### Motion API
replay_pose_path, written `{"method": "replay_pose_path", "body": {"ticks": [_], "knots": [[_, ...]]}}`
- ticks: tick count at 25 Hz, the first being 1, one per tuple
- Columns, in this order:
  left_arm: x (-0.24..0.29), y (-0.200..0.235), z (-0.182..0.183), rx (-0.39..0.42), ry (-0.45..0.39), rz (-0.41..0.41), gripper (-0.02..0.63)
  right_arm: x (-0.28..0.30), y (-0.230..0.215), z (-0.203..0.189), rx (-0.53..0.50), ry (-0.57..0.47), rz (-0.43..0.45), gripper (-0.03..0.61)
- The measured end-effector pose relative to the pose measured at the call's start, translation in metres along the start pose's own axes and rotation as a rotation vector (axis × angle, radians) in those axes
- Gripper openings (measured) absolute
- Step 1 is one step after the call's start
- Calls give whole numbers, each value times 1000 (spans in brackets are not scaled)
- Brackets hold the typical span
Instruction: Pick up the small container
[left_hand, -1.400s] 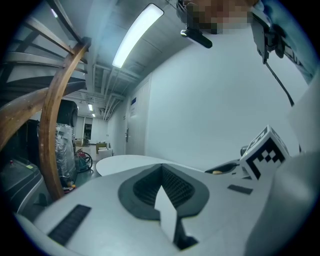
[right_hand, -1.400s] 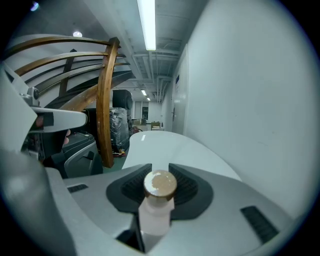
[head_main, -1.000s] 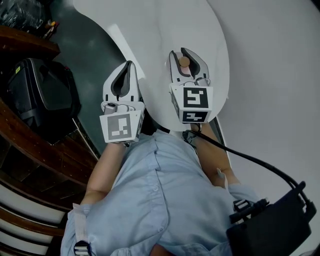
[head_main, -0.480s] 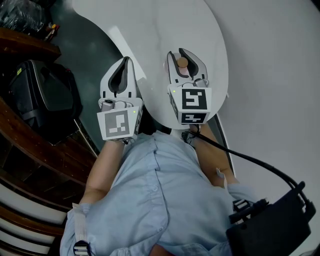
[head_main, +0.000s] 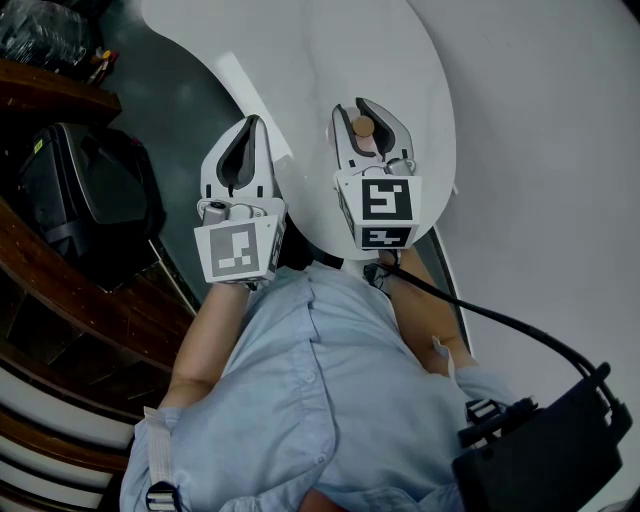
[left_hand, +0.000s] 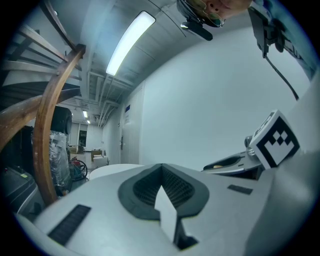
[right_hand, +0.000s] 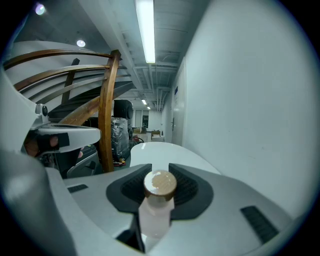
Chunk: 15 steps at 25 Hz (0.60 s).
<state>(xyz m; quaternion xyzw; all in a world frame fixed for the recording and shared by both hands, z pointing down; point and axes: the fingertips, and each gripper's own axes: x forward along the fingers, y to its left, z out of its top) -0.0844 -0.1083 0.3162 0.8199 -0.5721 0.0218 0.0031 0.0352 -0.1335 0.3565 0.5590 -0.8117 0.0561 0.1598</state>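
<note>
The right tongs (head_main: 355, 110) were clenched on the small container (right_hand: 157, 205), a pale, see-through little bottle with a round wooden-looking cap. The right gripper view showed the dark ribbed pads pressing its body from both sides, with the cap standing up just above them. From the head view the container sat in the far part of the jaws, over the near end of the white desk (head_main: 300, 60). It looked to be carried by the tongs and not by the desk, though no view showed its underside.

The left tongs (head_main: 255, 130) were clenched with nothing in them, their pads meeting in a closed seam. They hung just left of the right pair, past the desk's left edge and above the dark floor.

The pick itself seemed done, so the risks lay in the hold. The bottle was smooth and round, and the pads caught it on the body only, below the cap. With the right tongs dipping a little toward the far side, a loosening of the squeeze or a sudden swing could let it slide forward out of the jaws or swivel between the pads. If it fell, it could roll off the rounded desk edge to the floor. The idle left tongs, so near, might also knock it if the two hands drew together.
</note>
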Motion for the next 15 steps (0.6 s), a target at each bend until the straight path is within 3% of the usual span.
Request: {"method": "replay_pose_path", "body": {"ticks": [15], "knots": [[-3, 3, 4, -3, 1, 9, 0, -4, 0, 0, 1, 2, -1, 101]]}}
